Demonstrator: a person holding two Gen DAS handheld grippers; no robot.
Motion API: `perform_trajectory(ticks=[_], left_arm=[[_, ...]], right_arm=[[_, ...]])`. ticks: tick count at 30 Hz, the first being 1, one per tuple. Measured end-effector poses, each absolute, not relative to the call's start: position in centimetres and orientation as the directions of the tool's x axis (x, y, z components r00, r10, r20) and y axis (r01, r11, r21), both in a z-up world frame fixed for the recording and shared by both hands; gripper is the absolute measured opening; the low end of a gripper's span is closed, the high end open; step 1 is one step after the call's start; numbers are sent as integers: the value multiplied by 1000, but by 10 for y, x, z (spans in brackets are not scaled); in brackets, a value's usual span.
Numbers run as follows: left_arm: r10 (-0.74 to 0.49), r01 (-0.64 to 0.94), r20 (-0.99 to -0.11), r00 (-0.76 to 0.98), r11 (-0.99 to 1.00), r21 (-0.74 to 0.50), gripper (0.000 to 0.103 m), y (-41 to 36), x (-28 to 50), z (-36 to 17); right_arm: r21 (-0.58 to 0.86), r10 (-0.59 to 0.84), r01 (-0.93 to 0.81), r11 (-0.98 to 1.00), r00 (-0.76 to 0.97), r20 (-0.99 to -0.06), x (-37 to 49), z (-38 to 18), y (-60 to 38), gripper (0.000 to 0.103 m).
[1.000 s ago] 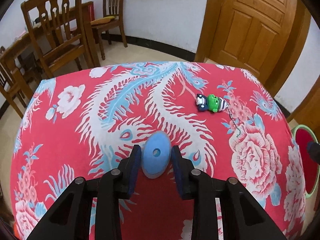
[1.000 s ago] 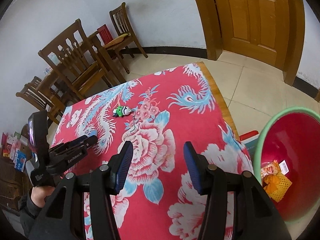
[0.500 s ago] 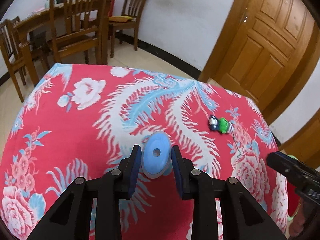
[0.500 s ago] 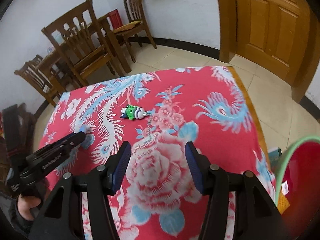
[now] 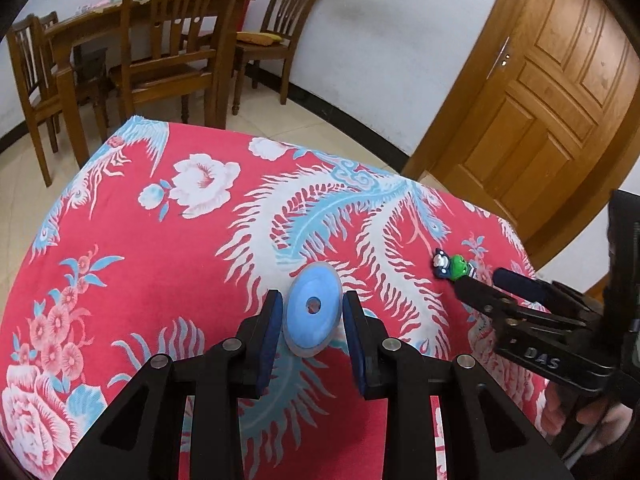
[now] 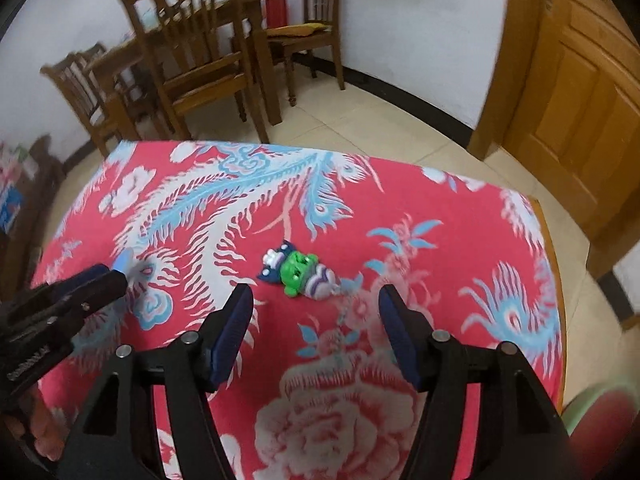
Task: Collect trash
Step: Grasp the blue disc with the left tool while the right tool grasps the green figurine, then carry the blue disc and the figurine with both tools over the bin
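Observation:
My left gripper (image 5: 312, 314) is shut on a light blue disc with a centre hole (image 5: 312, 308) and holds it above the red floral tablecloth (image 5: 160, 248). A small green and dark blue toy figure (image 6: 298, 272) lies on the cloth; it also shows in the left wrist view (image 5: 454, 266). My right gripper (image 6: 316, 300) is open and empty, just short of the toy, which lies ahead between its fingers. The right gripper shows at the right of the left wrist view (image 5: 484, 284). The left gripper shows at the left of the right wrist view (image 6: 116, 276).
A red bin with a green rim (image 6: 600, 420) stands below the table's right edge. Wooden chairs and a table (image 5: 160, 52) stand beyond the far edge. A wooden door (image 5: 560, 92) is at the back right. The table edge (image 6: 552, 280) runs along the right.
My right gripper has swung left from the bin side toward the toy, which now lies close ahead of its fingers. My left gripper still holds the disc and has turned left.

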State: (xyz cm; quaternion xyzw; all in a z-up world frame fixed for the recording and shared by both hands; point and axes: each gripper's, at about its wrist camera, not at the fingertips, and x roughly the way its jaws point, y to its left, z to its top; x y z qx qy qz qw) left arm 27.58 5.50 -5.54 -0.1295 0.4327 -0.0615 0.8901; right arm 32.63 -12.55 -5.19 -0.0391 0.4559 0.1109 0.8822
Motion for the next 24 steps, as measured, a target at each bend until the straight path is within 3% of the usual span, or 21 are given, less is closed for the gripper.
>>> perform_trajectory(ticks=[8, 13, 24], left_arm=[[-228, -2, -754, 616, 957, -290, 31, 56, 275, -56], [-230, -1, -753, 617, 956, -293, 31, 56, 274, -55], [-241, 13, -744, 623, 955, -298, 31, 52, 272, -52]], right_arm=[[19, 161, -257, 966, 547, -822, 341, -59, -118, 62], [57, 190, -257, 965, 531, -826, 344, -63, -119, 32], [175, 259, -208, 962, 513, -819, 323, -58, -135, 31]])
